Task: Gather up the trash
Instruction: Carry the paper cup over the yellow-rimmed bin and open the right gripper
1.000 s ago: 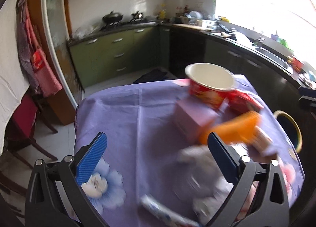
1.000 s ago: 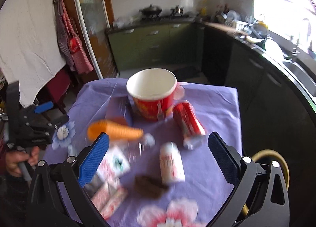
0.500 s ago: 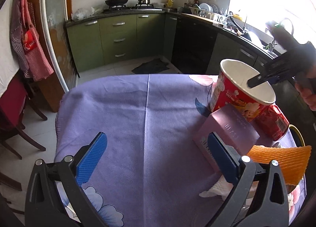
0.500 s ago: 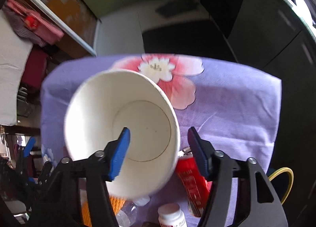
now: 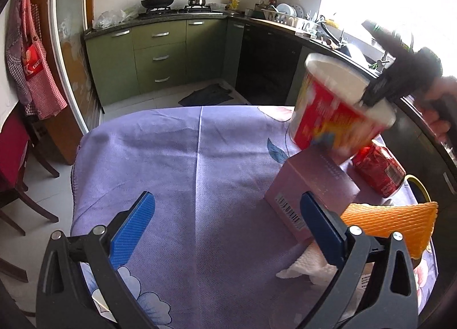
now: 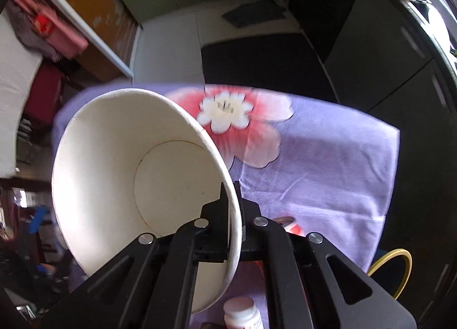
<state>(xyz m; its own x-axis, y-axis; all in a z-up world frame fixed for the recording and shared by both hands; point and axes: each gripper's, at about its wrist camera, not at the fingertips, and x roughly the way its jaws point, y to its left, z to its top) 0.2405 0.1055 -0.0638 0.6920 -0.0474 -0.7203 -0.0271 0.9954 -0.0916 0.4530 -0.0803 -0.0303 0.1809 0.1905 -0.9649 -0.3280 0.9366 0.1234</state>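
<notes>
The right gripper (image 6: 232, 209) is clamping the rim wall of a large red-printed paper noodle cup with a white inside (image 6: 137, 186); its jaws have just been closing, and one finger is now sitting inside the cup, the other outside, both pressing the wall between them. In the left wrist view the same cup (image 5: 337, 106) is tilting and hanging clear above the purple flowered tablecloth (image 5: 185, 163), blurred, with the right gripper (image 5: 368, 97) biting its rim and a person's hand (image 5: 440, 106) gripping the handle.

The left gripper (image 5: 225, 223) is hovering over the tablecloth with its blue pads spread wide apart — nothing is lying between them.

Relative to the cup, the remaining items are sitting as follows:
- a pale mauve cardboard box with a barcode (image 5: 311, 189) is standing directly below it;
- a crushed red drinks can (image 5: 380, 169) is lying below and to its right, just beside the box;
- an orange foam fruit net (image 5: 394, 220) is resting nearer the left gripper, beyond the box;
- a crumpled white paper tissue (image 5: 308, 266) is lying under the net's near edge.

In the right wrist view, a small white plastic bottle with a white cap (image 6: 241, 314) is showing below the cup — its label is unreadable. A yellow-rimmed bin (image 6: 400, 266) is standing off the cloth's edge.
</notes>
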